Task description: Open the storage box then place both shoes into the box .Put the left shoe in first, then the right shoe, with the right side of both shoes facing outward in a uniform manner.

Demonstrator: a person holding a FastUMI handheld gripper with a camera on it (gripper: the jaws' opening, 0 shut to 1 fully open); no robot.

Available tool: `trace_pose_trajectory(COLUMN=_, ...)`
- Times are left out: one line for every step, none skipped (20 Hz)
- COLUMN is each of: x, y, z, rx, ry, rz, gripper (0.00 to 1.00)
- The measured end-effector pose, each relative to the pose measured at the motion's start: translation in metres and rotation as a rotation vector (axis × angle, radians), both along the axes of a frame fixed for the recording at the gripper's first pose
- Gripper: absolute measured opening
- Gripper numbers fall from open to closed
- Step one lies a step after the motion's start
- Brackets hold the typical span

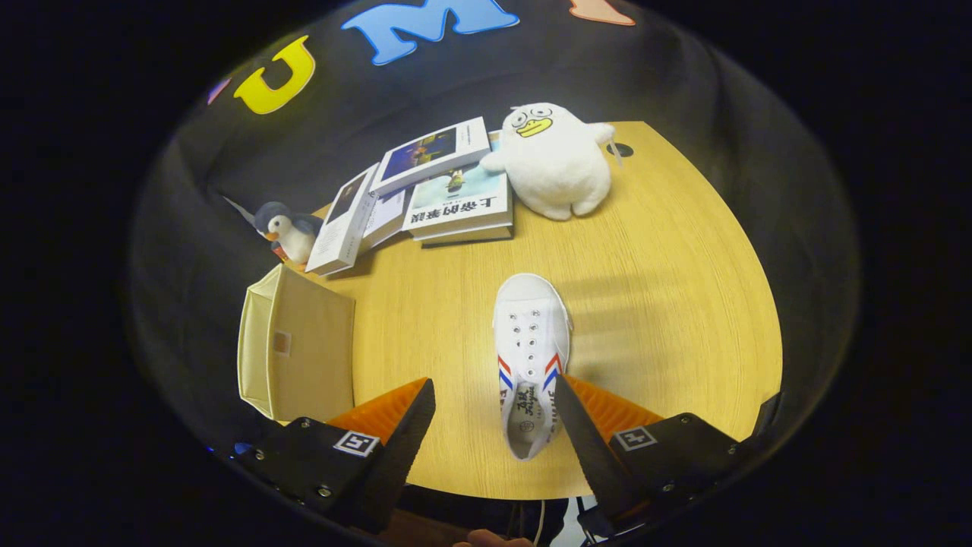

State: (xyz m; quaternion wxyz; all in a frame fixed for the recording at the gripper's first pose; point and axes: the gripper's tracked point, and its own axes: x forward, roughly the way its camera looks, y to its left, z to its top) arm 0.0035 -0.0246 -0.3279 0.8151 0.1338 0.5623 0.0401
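One white canvas shoe [530, 357] with red and blue stripes lies on the wooden table [683, 304], toe pointing away from me. Its heel end sits between my fingers, close against the right finger [585, 425]. My gripper [493, 395] is open and hovers above the shoe; the left finger [402, 425] is well apart from it. A beige fabric storage box [296, 349] stands at the table's left edge, beyond the left finger. Its top faces away, so I cannot tell whether it is open.
Several books [425, 190] lie fanned at the back of the table. A white plush duck [554, 159] sits to their right, and a small penguin toy [285, 228] to their left, behind the box. Bare tabletop lies right of the shoe.
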Motion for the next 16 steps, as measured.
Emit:
trace_pose_trajectory(x=-0.003, y=-0.003, z=-0.007, rx=-0.010, ry=0.022, rz=0.005, gripper=0.96)
trace_pose_trajectory(x=-0.007, y=-0.007, z=-0.014, rx=-0.022, ry=0.044, rz=0.010, gripper=0.96)
trace_pose_trajectory(x=-0.011, y=-0.011, z=-0.020, rx=-0.032, ry=0.070, rz=0.014, gripper=0.96)
trace_pose_trajectory(x=-0.012, y=-0.013, z=-0.026, rx=-0.038, ry=0.091, rz=0.020, gripper=0.96)
trace_pose_trajectory(x=-0.014, y=-0.016, z=-0.032, rx=-0.047, ry=0.111, rz=0.022, gripper=0.96)
trace_pose_trajectory(x=-0.015, y=-0.018, z=-0.039, rx=-0.054, ry=0.134, rz=0.022, gripper=0.95)
trace_pose_trajectory(x=-0.015, y=-0.020, z=-0.044, rx=-0.057, ry=0.152, rz=0.024, gripper=0.93)
trace_pose_trajectory(x=-0.014, y=-0.021, z=-0.050, rx=-0.062, ry=0.165, rz=0.027, gripper=0.93)
trace_pose_trajectory(x=-0.013, y=-0.023, z=-0.055, rx=-0.070, ry=0.175, rz=0.030, gripper=0.90)
trace_pose_trajectory(x=-0.014, y=-0.025, z=-0.061, rx=-0.086, ry=0.190, rz=0.037, gripper=0.90)
trace_pose_trajectory(x=-0.015, y=-0.027, z=-0.068, rx=-0.105, ry=0.206, rz=0.041, gripper=0.86)
trace_pose_trajectory(x=-0.018, y=-0.028, z=-0.073, rx=-0.122, ry=0.225, rz=0.045, gripper=0.82)
trace_pose_trajectory(x=-0.020, y=-0.027, z=-0.077, rx=-0.131, ry=0.240, rz=0.053, gripper=0.81)
trace_pose_trajectory(x=-0.023, y=-0.028, z=-0.083, rx=-0.150, ry=0.253, rz=0.065, gripper=0.81)
trace_pose_trajectory(x=-0.026, y=-0.027, z=-0.088, rx=-0.168, ry=0.265, rz=0.089, gripper=0.81)
trace_pose_trajectory(x=-0.026, y=-0.025, z=-0.091, rx=-0.177, ry=0.267, rz=0.111, gripper=0.81)
